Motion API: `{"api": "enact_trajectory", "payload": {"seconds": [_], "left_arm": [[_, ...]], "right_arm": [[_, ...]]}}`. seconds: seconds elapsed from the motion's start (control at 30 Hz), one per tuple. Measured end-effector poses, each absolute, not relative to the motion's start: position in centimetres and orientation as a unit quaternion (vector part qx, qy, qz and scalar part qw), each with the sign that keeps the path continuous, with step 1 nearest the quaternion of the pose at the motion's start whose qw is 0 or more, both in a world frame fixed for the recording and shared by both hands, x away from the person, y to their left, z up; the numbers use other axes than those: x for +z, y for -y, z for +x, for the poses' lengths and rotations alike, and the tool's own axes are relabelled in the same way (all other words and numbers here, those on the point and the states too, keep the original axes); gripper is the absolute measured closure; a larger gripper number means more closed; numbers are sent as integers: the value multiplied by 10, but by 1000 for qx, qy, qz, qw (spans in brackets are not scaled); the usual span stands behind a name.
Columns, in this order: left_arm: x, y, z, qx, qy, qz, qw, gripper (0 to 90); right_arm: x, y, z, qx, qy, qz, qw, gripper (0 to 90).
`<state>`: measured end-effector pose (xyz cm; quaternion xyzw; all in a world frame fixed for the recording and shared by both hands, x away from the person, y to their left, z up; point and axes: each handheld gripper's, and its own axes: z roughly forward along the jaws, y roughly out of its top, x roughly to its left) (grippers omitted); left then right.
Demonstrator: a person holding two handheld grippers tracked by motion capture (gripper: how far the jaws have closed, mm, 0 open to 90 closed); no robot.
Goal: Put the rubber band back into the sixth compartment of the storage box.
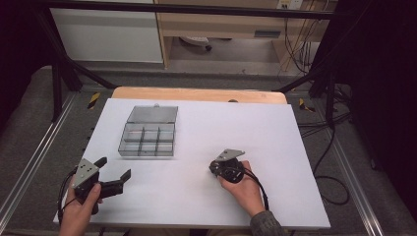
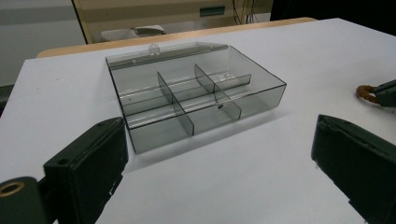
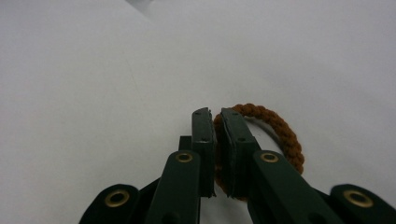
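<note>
High view: left gripper (image 1: 117, 173) parked near the front left corner of the white tabletop (image 1: 275, 142), jaws spread wide with nothing between them, pointed toward the clear compartment box (image 1: 147, 139). Box set toward the back left of the tabletop, lid (image 1: 153, 114) swung fully open behind it, six compartments in two rows, all looking empty from above. Further right, near the front middle of the tabletop, right gripper (image 1: 215, 167) angled down at the surface under the hand (image 1: 244, 189). Left gripper view: same box (image 2: 196, 100) straight ahead between the two wide-open black jaws, dividers bare, no item inside any cell as far as can be made out; at the far right edge, a bit of brown hair tie (image 2: 365, 93) caught at the tip of the other gripper. Right gripper view: jaws drawn nearly together and clamped on one side of the braided brown hair tie (image 3: 275, 128), rest of the loop curving out to the right and apparently lying on the tabletop. Judged from this: pick-up of the hair tie just secured, so only the first part done; lifting, carrying across to the box at the back left, and dropping into a compartment all left. Closing the lid possibly also ahead, likely work for the idle left gripper.
</note>
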<state>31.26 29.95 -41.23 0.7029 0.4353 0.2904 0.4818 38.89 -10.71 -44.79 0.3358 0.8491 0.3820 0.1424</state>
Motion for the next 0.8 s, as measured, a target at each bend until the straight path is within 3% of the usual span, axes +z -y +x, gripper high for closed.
{"api": "enact_trajectory", "payload": {"seconds": [0.8], "left_arm": [[-412,-299,313,288,-434,706,480,41]], "right_arm": [[-435,106,382,431,-830,318,153,849]]}}
